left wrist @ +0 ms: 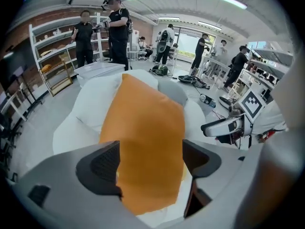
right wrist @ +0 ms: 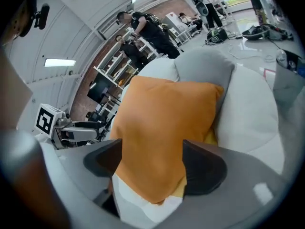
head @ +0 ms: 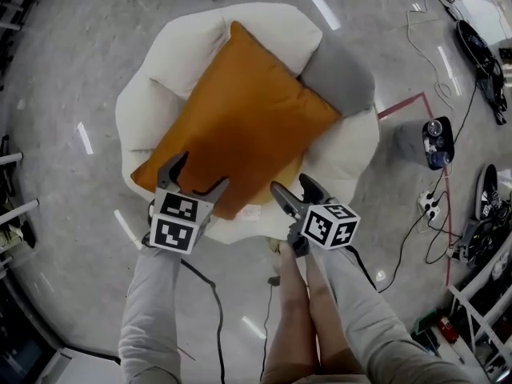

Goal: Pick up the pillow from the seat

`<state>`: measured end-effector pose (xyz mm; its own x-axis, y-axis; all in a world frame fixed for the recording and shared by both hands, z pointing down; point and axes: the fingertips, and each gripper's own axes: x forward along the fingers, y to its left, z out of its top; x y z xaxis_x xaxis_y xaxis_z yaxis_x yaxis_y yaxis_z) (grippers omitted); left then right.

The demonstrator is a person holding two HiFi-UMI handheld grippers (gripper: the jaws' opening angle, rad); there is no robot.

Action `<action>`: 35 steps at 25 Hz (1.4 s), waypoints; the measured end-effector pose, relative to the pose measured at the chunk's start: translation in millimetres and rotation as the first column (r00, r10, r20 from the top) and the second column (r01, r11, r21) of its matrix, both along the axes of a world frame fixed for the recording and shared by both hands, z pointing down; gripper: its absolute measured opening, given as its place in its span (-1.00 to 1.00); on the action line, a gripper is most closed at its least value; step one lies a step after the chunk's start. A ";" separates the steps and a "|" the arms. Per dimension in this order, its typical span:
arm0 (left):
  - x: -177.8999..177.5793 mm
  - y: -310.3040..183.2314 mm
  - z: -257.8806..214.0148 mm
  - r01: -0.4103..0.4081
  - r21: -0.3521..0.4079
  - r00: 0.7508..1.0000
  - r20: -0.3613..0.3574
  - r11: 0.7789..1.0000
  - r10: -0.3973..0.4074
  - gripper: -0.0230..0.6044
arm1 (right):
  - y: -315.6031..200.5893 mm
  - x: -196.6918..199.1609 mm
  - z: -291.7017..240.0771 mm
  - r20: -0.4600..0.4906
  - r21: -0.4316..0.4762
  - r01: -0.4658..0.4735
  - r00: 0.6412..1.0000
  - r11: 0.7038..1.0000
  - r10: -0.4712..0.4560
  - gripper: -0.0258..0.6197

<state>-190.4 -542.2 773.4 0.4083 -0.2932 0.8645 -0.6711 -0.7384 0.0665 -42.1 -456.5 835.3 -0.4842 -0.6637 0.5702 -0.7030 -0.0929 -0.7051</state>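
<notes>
1. Pillow (head: pixel 240 122): orange and square. It lies flat and cornerwise on the seat (head: pixel 352 146), at the upper centre of the head view, with one corner toward the top of the frame and one toward the lower left.
2. Seat: a round, cream-white padded chair that shows on all sides of the pillow. A grey cushion (head: pixel 336 74) rests at its upper right, and the pillow's right corner lies against it.
3. Left gripper (head: pixel 202 173): lower left of centre, over the pillow's lower-left corner. Its jaws stand well apart. Its own view shows the orange fabric across the gap, with neither pad pressed on it.
4. Right gripper (head: pixel 292 184): lower centre, at the pillow's lower edge. Its jaws are likewise spread, with the pillow's near corner between them, and they hold nothing.
5. Surroundings: a pale polished floor (head: pixel 80 54), a red tape line (head: pixel 404 105) at right, cables along the right edge and people (left wrist: pixel 118 25) by distant shelving.
</notes>
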 end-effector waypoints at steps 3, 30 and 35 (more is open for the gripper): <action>-6.9 -21.5 17.4 -0.035 -0.001 0.997 0.063 0.999 0.035 0.33 | -4.9 5.5 29.7 0.041 -0.030 -0.080 0.996 0.996 0.081 0.26; 7.5 -87.6 112.4 -0.234 -0.276 0.962 0.072 0.932 0.263 0.81 | -49.0 -12.8 150.1 0.339 -0.049 -0.008 0.940 0.999 0.024 0.85; 9.4 -86.8 122.5 -0.229 -0.266 0.962 0.086 0.936 0.260 0.80 | -53.9 -16.0 157.7 0.318 -0.062 0.023 0.948 0.998 -0.002 0.82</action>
